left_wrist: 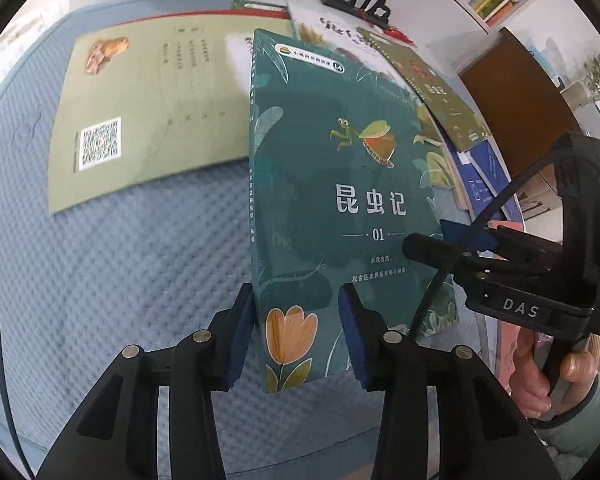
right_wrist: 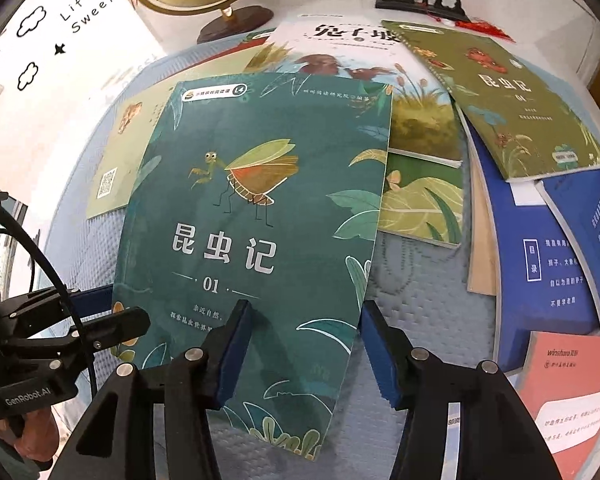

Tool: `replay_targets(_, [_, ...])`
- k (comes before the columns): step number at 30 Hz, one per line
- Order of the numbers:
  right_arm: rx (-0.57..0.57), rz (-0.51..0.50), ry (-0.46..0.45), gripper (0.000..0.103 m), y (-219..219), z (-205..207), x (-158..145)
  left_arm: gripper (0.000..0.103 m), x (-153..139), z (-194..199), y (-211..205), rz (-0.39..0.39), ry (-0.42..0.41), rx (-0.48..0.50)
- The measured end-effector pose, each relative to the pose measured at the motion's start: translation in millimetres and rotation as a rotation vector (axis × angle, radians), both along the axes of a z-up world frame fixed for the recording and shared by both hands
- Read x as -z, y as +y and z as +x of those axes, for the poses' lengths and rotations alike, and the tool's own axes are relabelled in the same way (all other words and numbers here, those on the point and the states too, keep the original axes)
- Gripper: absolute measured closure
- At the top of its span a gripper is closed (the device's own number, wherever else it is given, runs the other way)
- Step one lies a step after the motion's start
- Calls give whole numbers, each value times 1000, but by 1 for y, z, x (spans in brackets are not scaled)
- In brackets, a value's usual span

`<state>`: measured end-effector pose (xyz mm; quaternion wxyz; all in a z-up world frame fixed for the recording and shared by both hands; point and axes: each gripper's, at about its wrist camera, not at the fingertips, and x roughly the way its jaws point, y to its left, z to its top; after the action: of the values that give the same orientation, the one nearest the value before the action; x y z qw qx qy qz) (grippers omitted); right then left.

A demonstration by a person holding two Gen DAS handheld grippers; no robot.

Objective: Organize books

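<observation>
Two grippers meet at one teal book [right_wrist: 252, 240], raised at a tilt above the blue mat [left_wrist: 100, 260]. The left gripper [left_wrist: 296, 336] straddles its spine edge, jaws parted and not clearly pinching; the right gripper [right_wrist: 300, 352] pinches the opposite edge, one pad above the cover and one below, apparently bearing the weight for a handover. Other books crowd the mat: a pale green book [left_wrist: 148, 104] behind, an olive book [right_wrist: 511, 108] and blue books [right_wrist: 547, 264] alongside, limiting set-down space.
</observation>
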<state>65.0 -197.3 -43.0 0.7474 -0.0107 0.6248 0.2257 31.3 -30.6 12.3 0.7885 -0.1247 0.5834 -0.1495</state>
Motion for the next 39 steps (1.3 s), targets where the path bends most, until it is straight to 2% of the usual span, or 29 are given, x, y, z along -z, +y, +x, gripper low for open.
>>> replay_targets(39, [-14, 11, -4, 43, 4, 0, 3, 65, 3, 7, 1, -1, -3, -8])
